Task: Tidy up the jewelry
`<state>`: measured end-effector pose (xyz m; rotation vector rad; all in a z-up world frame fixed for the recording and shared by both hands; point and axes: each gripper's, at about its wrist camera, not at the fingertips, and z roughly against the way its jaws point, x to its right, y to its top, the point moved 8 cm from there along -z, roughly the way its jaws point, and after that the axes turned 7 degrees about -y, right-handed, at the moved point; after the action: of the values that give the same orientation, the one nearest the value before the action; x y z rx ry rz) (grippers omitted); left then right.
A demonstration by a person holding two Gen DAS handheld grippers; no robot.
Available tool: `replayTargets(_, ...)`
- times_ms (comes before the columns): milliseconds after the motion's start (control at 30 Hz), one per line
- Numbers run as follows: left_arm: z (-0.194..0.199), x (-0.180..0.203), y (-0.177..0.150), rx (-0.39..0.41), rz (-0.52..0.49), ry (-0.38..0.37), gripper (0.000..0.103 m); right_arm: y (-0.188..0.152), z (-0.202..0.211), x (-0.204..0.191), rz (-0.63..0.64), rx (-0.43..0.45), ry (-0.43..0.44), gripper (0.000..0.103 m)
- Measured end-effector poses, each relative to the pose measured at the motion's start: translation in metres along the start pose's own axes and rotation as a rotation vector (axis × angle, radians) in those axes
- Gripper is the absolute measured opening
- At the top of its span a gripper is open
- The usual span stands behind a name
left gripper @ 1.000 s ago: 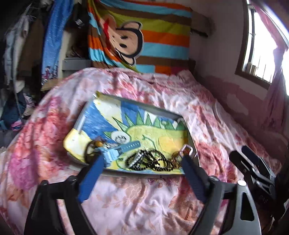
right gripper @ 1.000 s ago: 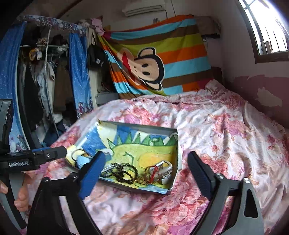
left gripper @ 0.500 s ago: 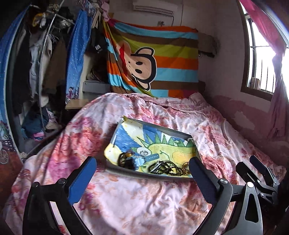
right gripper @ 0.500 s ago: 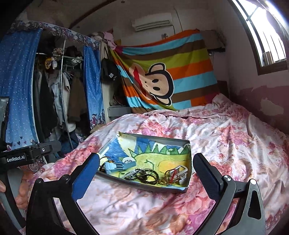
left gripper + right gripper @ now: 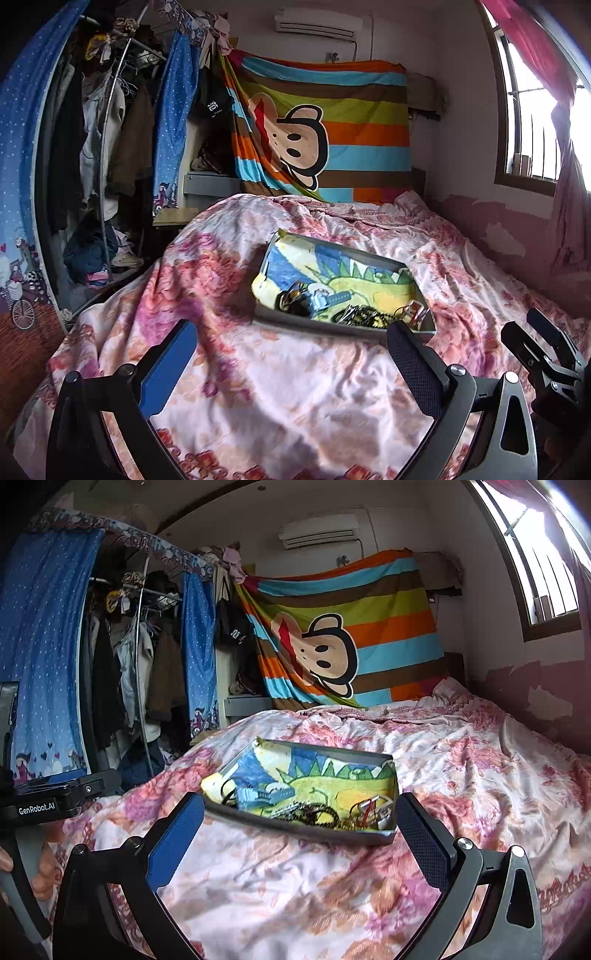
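Observation:
A shallow grey tray (image 5: 380, 259) lined with a dinosaur-print cloth lies on the bed; it also shows in the right wrist view (image 5: 325, 749). Along its near side lie a blue watch (image 5: 327, 298) (image 5: 258, 795), black bead strings (image 5: 364, 316) (image 5: 314, 811), a dark bangle (image 5: 286, 301) and a metal bracelet (image 5: 415, 312) (image 5: 371, 808). My left gripper (image 5: 291, 363) is open and empty, well short of the tray. My right gripper (image 5: 301, 840) is open and empty, just before the tray's near rim.
The bed wears a rumpled pink floral cover (image 5: 295, 387). A striped monkey blanket (image 5: 321, 136) hangs at the head. A clothes rack with blue curtains (image 5: 122, 657) stands left, a window (image 5: 532, 122) right. The other gripper shows at the right edge (image 5: 543, 354) and the left edge (image 5: 48, 805).
Both grippers have pulled back and risen away from the tray, which now looks smaller and farther off. Both stay open and empty. The jewelry has not moved.

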<state>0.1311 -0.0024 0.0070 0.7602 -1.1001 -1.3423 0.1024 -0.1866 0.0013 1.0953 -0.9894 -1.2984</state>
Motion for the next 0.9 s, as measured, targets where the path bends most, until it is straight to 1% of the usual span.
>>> replayTargets(100, 0.005, -0.006, -0.01, 0.005, 0.001, 0.012, 0.103, -0.011, 0.004, -0.001, -0.016, -0.024, 0.001, 0.101)
replayTargets(200, 0.009, -0.014, -0.023, 0.015, 0.002, 0.038, 0.103, -0.018, 0.009, -0.001, -0.02, -0.02, -0.018, 0.101)
replayTargets(267, 0.008, -0.016, -0.033, -0.011, -0.002, 0.047, 0.103, -0.019, 0.01, 0.001, -0.014, -0.006, -0.04, 0.101)
replayTargets(300, 0.007, -0.016, -0.037, -0.027, -0.004, 0.039, 0.103, -0.02, 0.01, 0.002, -0.01, -0.003, -0.051, 0.101)
replayTargets(467, 0.002, -0.015, -0.042, -0.044, -0.013, 0.037, 0.103, -0.026, 0.005, 0.004, 0.005, -0.023, -0.083, 0.101)
replayTargets(700, -0.004, -0.02, -0.047, -0.061, -0.002, 0.059, 0.103, -0.033, -0.003, 0.008, 0.001, -0.052, -0.088, 0.101)
replayTargets(900, -0.004, -0.019, -0.049, -0.063, -0.025, 0.067, 0.103, -0.034, -0.003, 0.008, 0.003, -0.052, -0.091, 0.101)
